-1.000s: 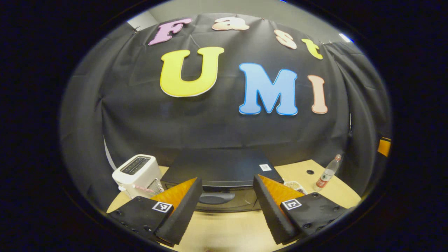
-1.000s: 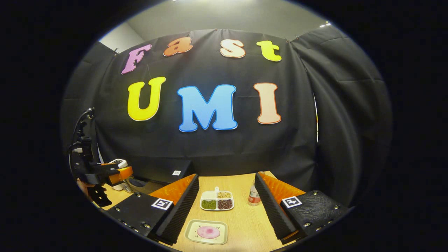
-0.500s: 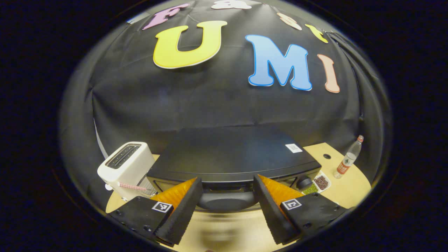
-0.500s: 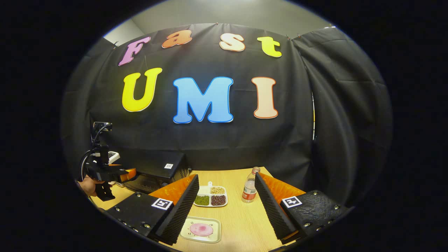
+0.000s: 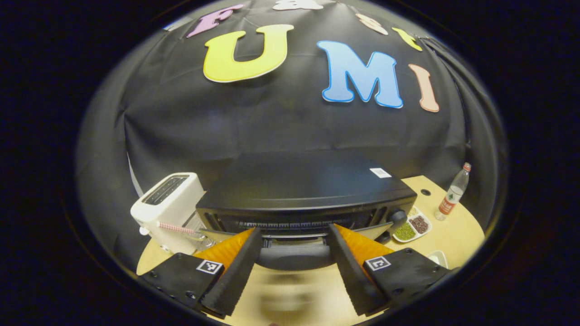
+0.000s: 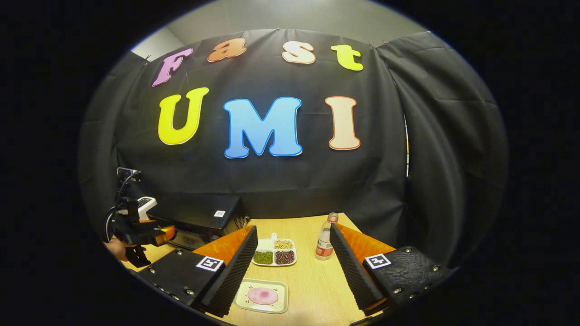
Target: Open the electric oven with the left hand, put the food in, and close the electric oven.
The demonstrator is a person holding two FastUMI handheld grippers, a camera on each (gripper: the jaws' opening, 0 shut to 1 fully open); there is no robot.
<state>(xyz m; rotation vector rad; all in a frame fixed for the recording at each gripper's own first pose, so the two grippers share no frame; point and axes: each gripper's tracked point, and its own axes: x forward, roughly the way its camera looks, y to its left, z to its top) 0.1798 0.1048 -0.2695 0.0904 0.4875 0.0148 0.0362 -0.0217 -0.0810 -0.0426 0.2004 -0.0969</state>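
Observation:
The black electric oven (image 5: pixel 299 185) stands straight ahead in the left gripper view, its door tipped slightly outward at the top so a strip of the inside shows. The door handle (image 5: pixel 294 259) lies between the spread fingers of my left gripper (image 5: pixel 294 228), which is open; the fingers do not press on it. In the right gripper view my right gripper (image 6: pixel 293 227) hangs open over the table, above a small white plate with pink food (image 6: pixel 263 296). Far off at the left, the left gripper (image 6: pixel 154 233) sits at the oven (image 6: pixel 204 215) front.
A white toaster (image 5: pixel 170 210) stands left of the oven. Right of the oven are a divided tray of beans (image 6: pixel 275 253) and a plastic bottle (image 6: pixel 325 242) on the wooden table (image 6: pixel 312 285). Black cloth closes the back and right side.
The left gripper has closed in on the oven and its handle now sits between the fingers; the door's top edge has come away, showing a gap. The right gripper has barely moved.

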